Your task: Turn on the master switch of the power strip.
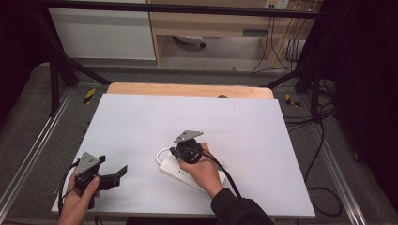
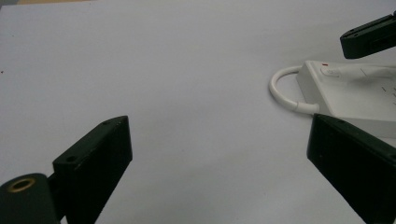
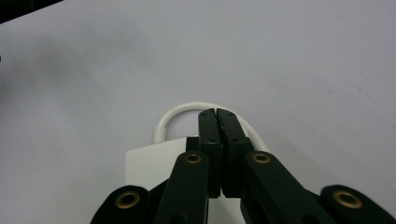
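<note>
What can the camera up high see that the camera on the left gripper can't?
High view alone: the person's right hand holding the right gripper over the power strip, the table's wooden far edge, and the floor and furniture beyond. Left gripper view alone: the strip's switch with its red mark, close up. Both: the white tabletop, the strip and its looped white cord.

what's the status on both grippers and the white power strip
Left gripper open, idle over bare table. Right gripper shut, tips over the white plastic power strip by its looped white cord. Nothing in the way.
</note>
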### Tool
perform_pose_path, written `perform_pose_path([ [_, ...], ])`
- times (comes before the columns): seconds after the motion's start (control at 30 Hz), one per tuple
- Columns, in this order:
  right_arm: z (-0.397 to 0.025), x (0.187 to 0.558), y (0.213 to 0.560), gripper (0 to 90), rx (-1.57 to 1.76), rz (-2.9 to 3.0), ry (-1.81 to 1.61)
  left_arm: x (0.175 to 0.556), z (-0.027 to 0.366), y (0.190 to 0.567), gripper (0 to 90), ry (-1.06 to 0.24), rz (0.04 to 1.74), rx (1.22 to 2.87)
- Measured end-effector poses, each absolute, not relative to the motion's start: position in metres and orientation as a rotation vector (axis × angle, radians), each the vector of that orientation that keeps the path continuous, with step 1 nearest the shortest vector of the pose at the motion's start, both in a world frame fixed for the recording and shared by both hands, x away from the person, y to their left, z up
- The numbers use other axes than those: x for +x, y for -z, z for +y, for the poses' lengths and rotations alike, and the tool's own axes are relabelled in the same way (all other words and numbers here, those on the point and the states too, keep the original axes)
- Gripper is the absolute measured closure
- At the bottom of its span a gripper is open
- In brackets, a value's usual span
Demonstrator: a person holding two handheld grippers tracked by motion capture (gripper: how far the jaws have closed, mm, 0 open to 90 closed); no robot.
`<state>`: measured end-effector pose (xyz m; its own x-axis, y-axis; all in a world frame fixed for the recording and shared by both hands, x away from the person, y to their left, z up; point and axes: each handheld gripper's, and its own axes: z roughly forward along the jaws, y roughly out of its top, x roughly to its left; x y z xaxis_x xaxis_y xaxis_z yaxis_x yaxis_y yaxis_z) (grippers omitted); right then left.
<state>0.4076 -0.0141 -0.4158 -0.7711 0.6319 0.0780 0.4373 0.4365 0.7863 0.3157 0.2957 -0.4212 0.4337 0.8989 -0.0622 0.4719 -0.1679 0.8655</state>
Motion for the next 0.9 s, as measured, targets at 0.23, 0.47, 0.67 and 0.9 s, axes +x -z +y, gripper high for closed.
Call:
perform_pose_path([
  [0.23, -0.02, 0.407, 0.409, 78.5, 0.952, 2.442, -1.261, 0.316, 0.296, 0.421, 6.7, -0.6, 1.176, 1.792],
  [0.47, -0.024, 0.4, 0.402, 49.7, 0.977, 2.433, -1.277, 0.316, 0.301, 0.42, 6.7, -0.605, 1.188, 1.761],
  [0.67, -0.03, 0.392, 0.393, 33.1, 0.985, 2.418, -1.284, 0.316, 0.3, 0.42, 6.3, -0.618, 1.177, 1.781],
  [0.9, -0.028, 0.384, 0.384, 17.2, 1.002, 2.378, -1.327, 0.317, 0.299, 0.421, 6.3, -0.611, 1.196, 1.785],
])
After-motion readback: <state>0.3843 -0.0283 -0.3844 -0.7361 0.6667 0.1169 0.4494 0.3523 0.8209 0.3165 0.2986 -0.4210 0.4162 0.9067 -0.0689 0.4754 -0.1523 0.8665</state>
